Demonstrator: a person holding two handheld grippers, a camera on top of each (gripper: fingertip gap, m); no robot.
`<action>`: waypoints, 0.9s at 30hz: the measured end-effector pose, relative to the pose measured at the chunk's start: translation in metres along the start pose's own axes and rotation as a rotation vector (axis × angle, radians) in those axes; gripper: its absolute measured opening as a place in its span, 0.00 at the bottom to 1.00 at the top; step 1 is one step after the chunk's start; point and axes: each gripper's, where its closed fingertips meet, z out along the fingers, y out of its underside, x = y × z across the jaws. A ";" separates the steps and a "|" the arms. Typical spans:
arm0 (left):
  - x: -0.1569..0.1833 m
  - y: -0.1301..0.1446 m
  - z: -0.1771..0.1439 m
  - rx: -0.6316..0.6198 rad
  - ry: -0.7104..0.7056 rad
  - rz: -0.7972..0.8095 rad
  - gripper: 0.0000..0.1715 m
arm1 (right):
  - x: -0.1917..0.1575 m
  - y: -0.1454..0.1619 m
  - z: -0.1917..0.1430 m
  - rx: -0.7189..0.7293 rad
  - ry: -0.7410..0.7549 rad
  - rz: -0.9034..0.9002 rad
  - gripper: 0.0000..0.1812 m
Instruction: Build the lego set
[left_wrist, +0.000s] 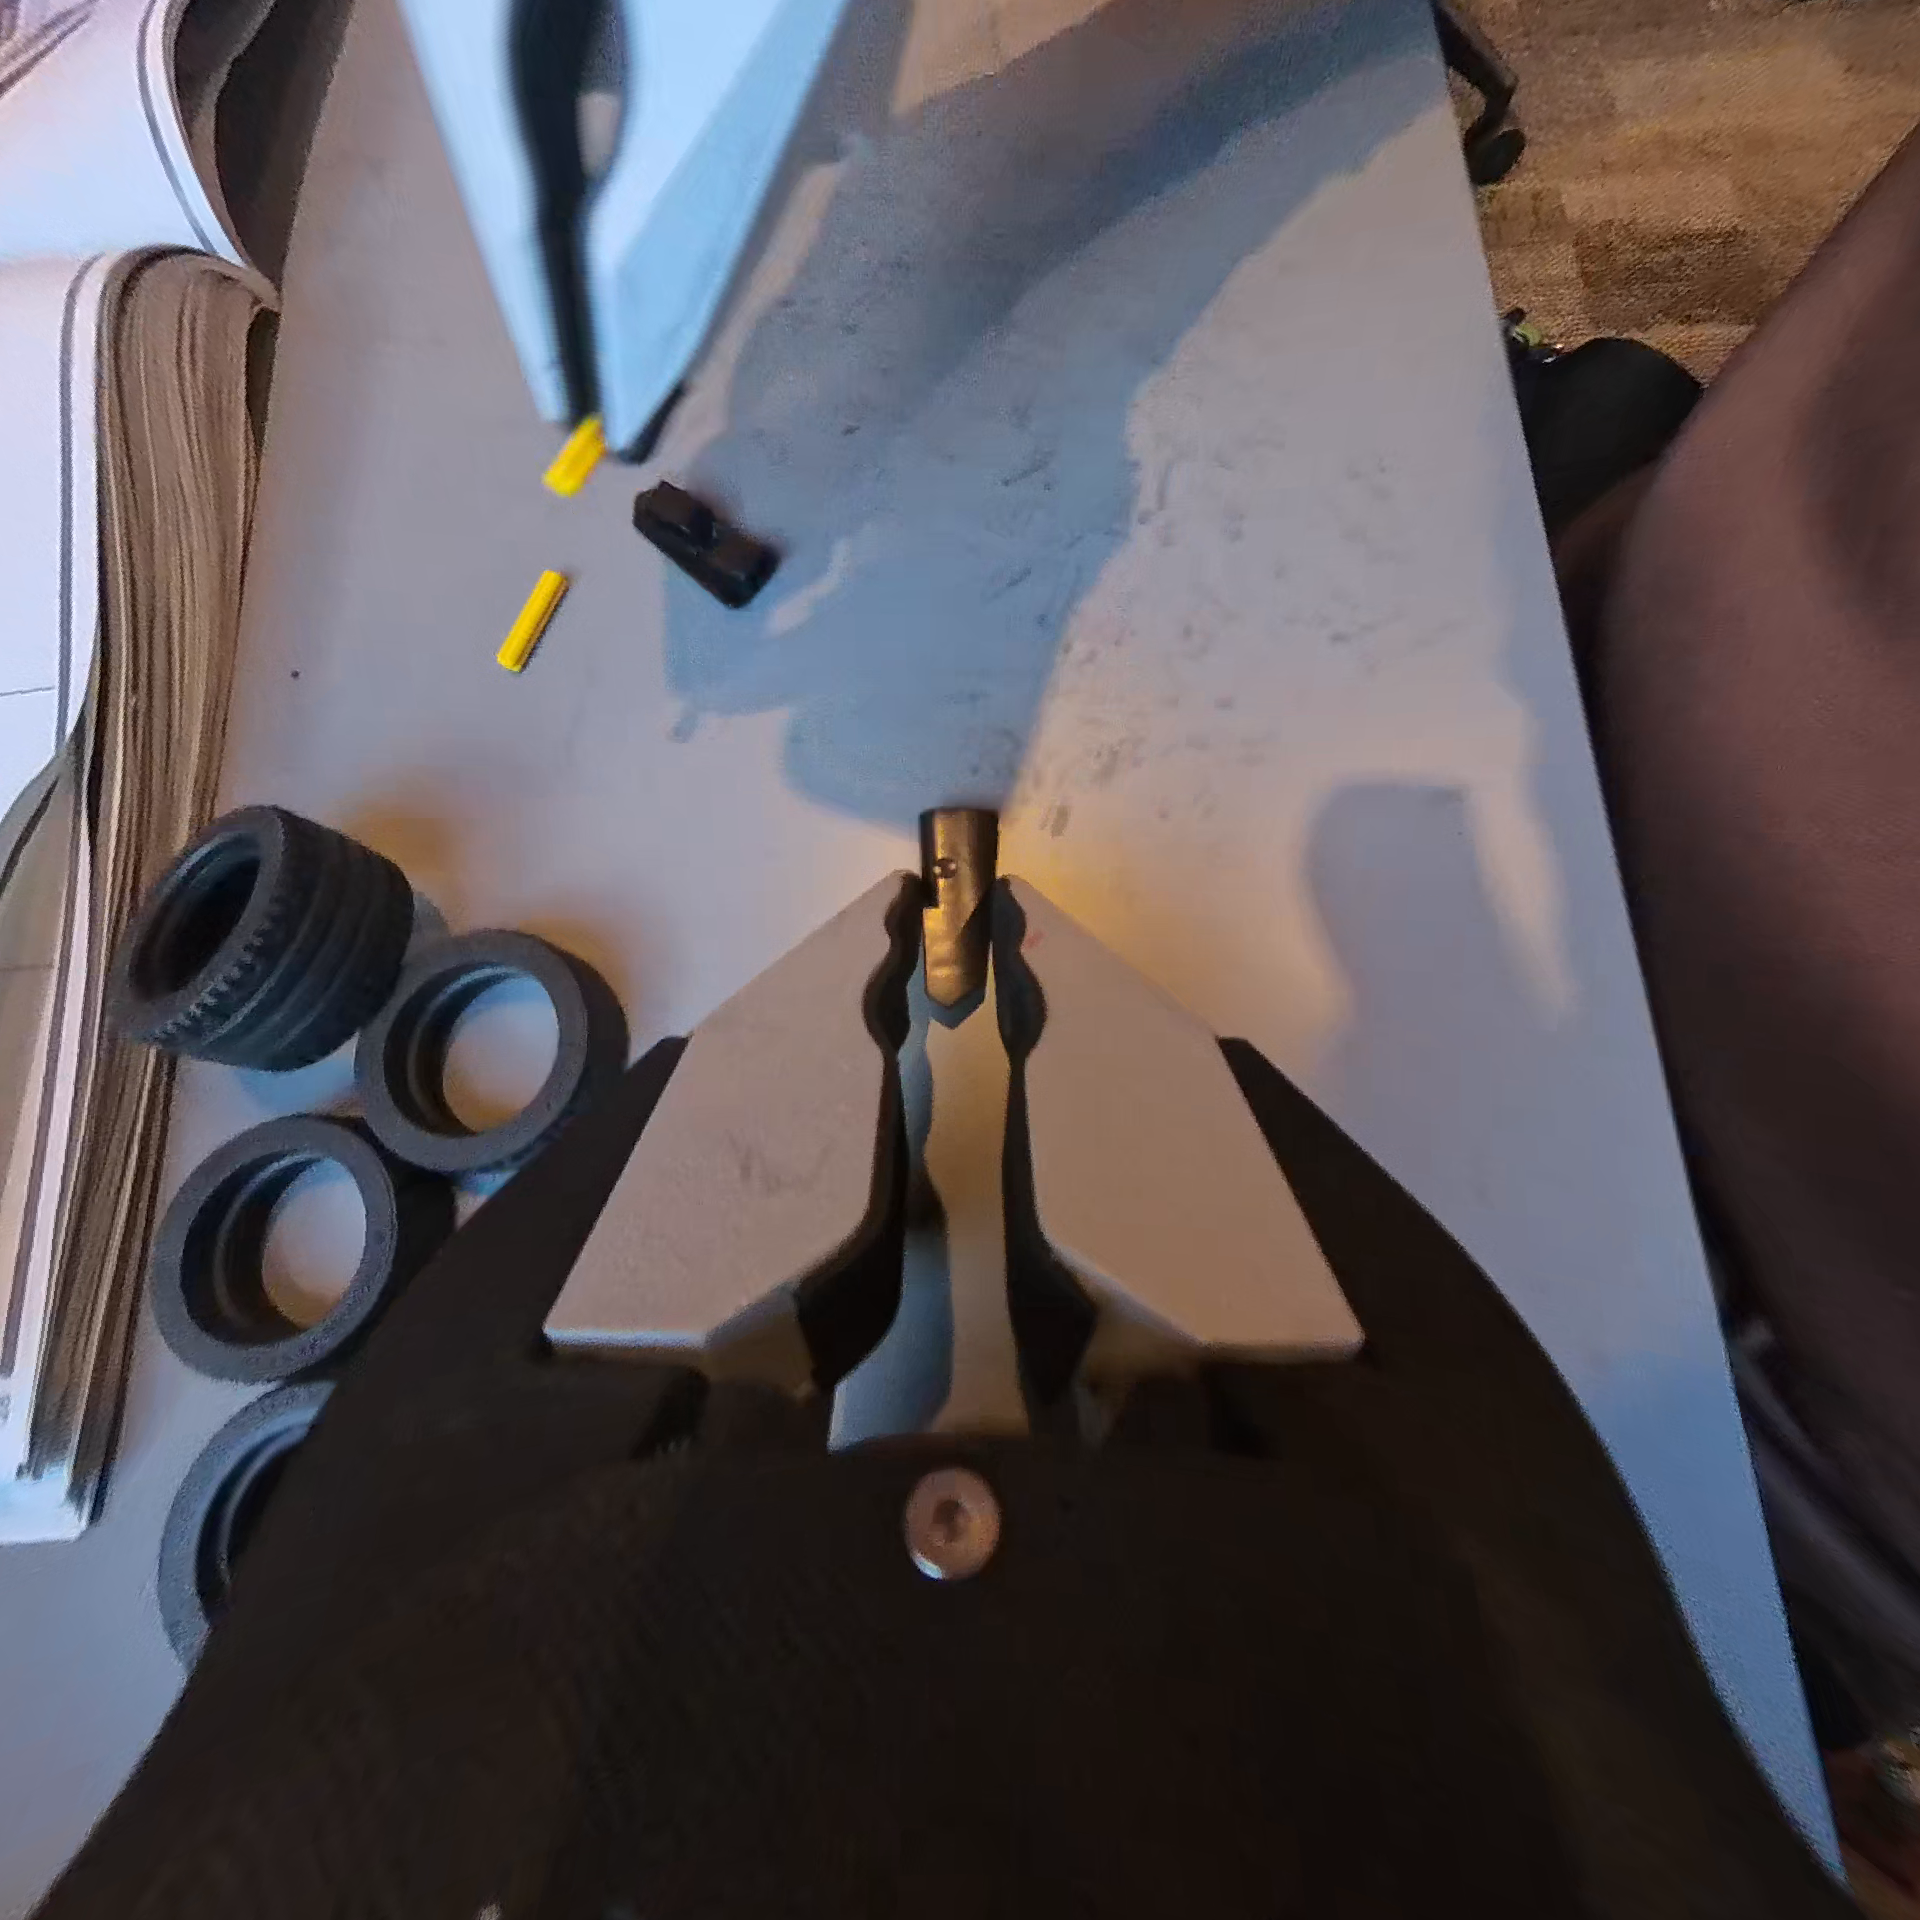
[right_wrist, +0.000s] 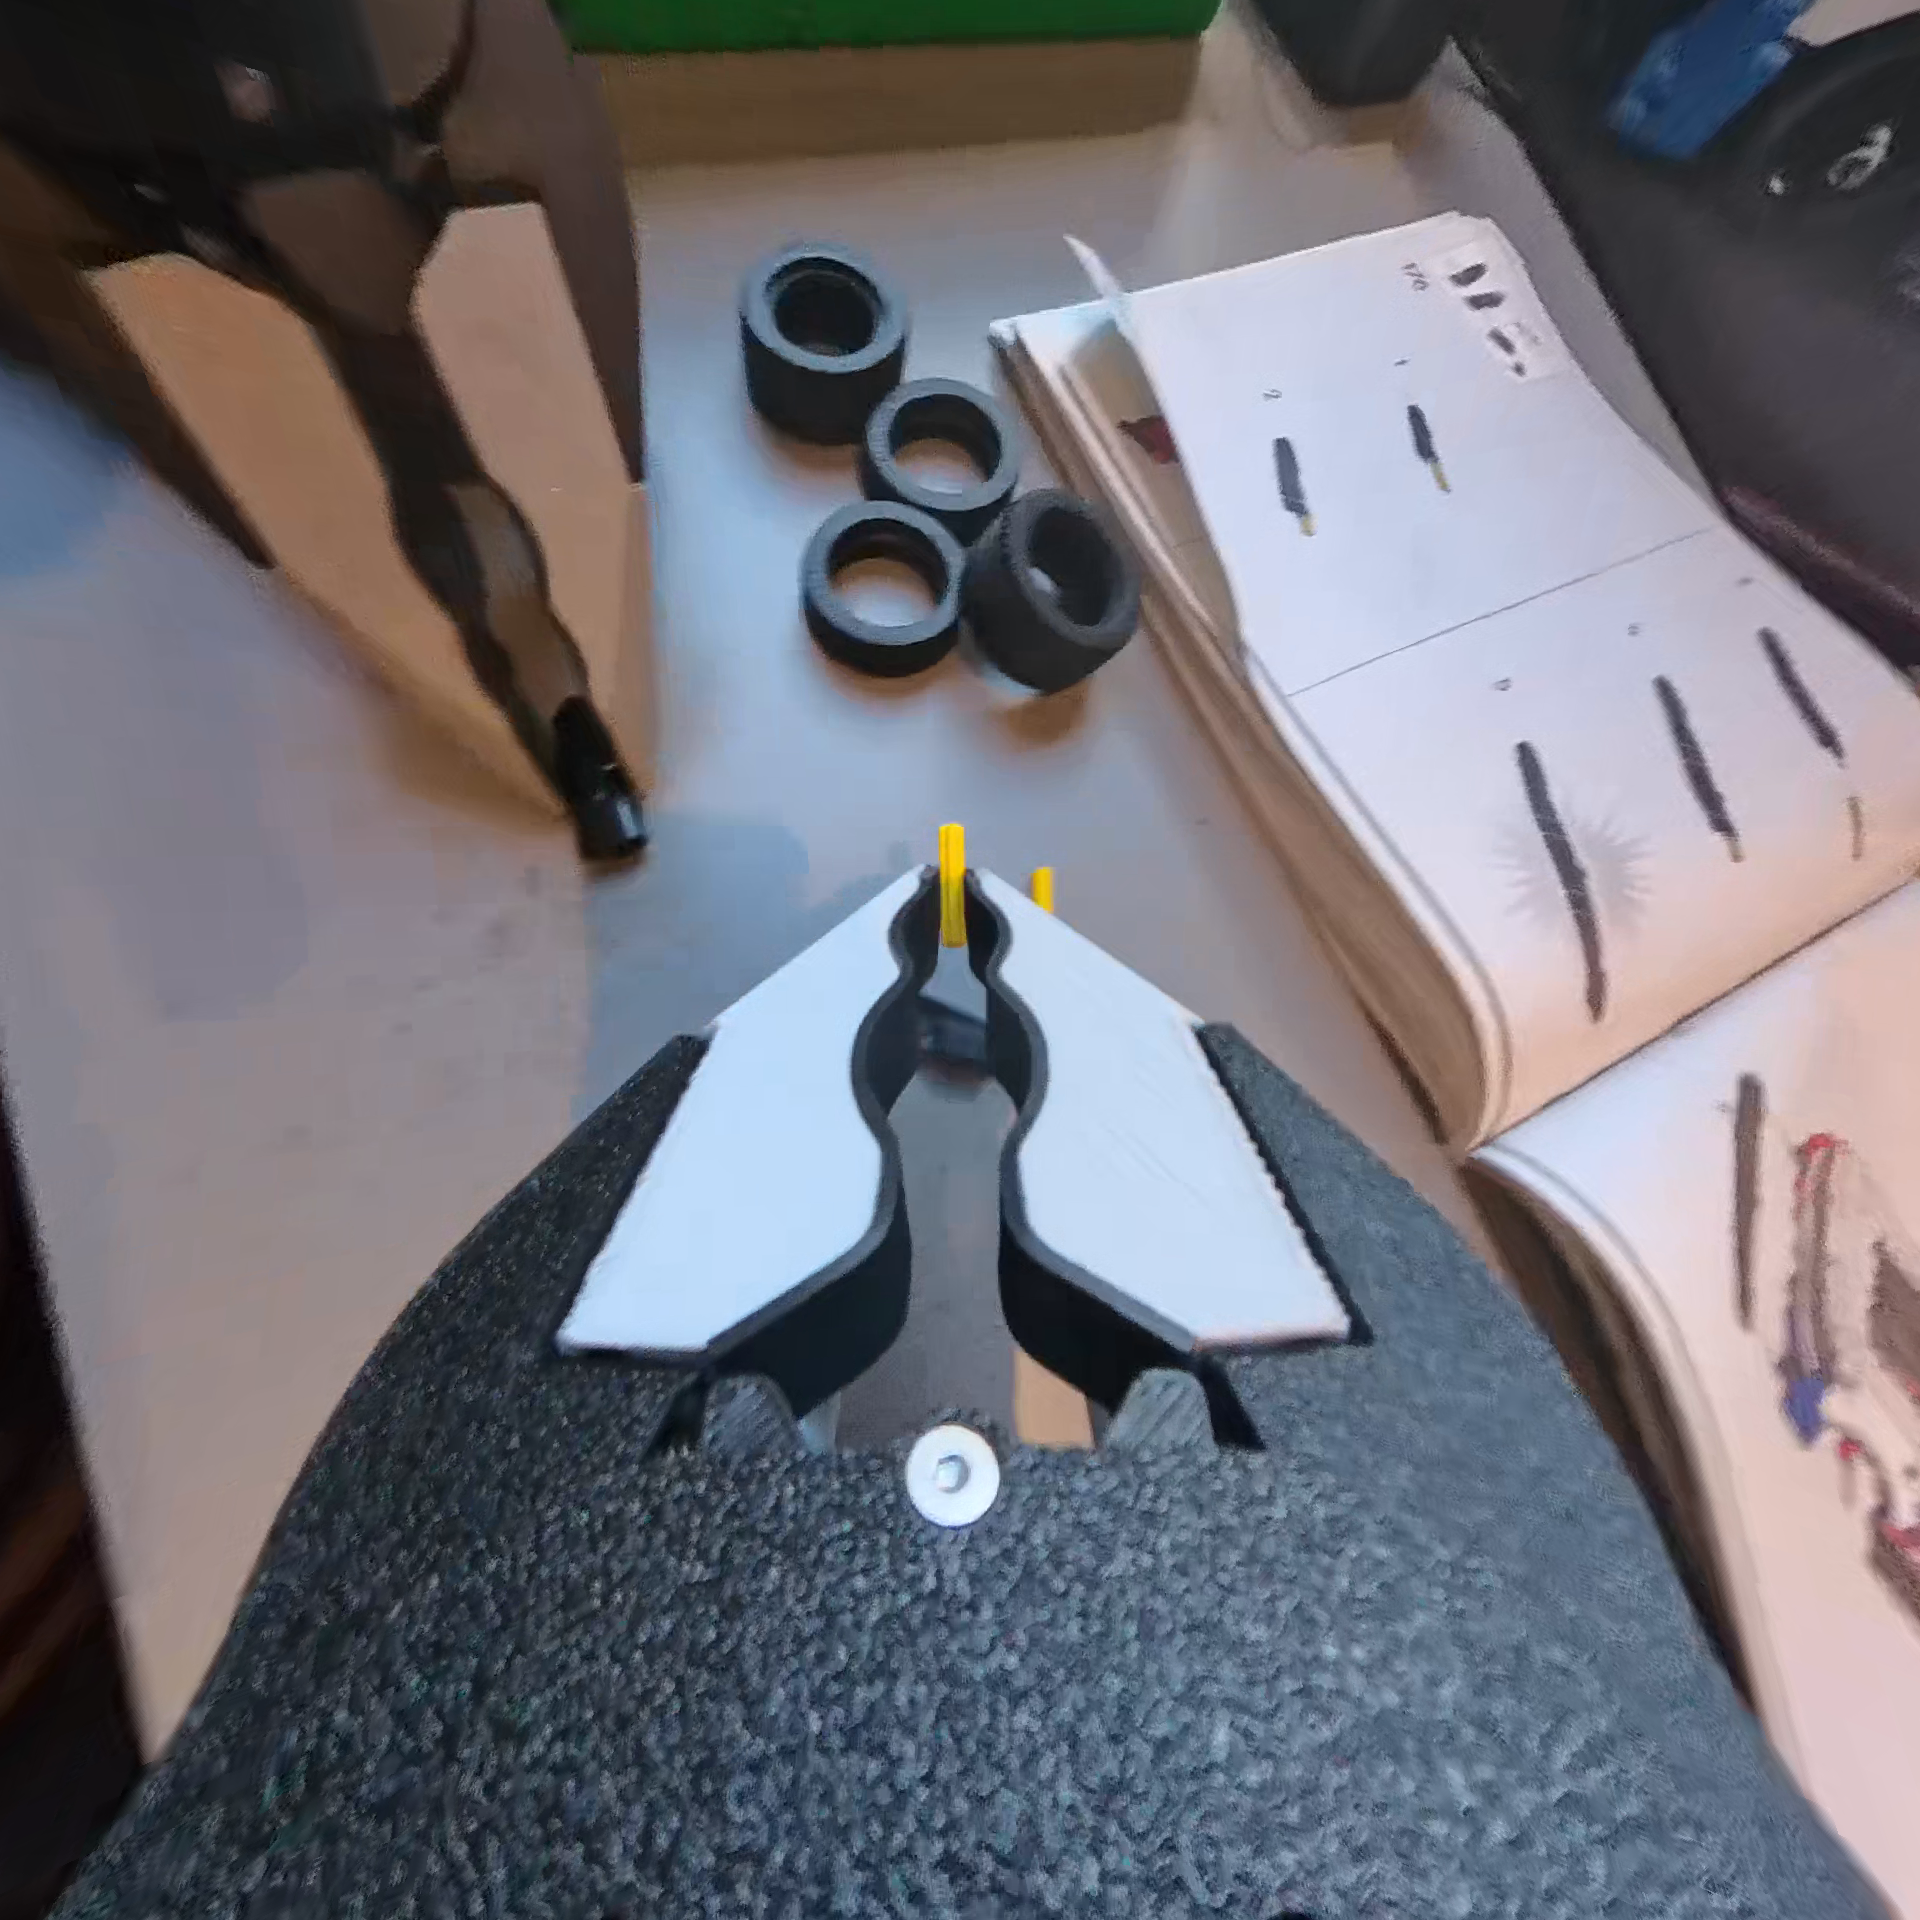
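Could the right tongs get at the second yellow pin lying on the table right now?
Probably not yet: the right tongs are shut on a yellow pin. The second yellow pin lies just beyond their tip, otherwise unobstructed.

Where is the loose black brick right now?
In the left wrist view the black brick lies on the table upper left, between two yellow pins and just below the blue-white box.

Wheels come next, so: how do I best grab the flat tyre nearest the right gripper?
Pinch the flat tyre by its left wall from straight above, one of the fingers in its hole, one outside. It lies hole-up, and another tyre crowds its right side.
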 end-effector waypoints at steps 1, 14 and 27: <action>-0.001 -0.001 0.002 0.000 0.001 -0.006 0.06 | 0.006 0.003 0.008 -0.024 0.010 -0.025 0.01; -0.016 -0.023 0.025 -0.001 -0.102 0.057 0.06 | 0.012 0.020 0.000 0.006 -0.057 0.065 0.16; -0.025 -0.018 0.019 -0.012 -0.127 0.109 0.06 | -0.025 0.037 0.016 -0.008 -0.329 0.191 0.10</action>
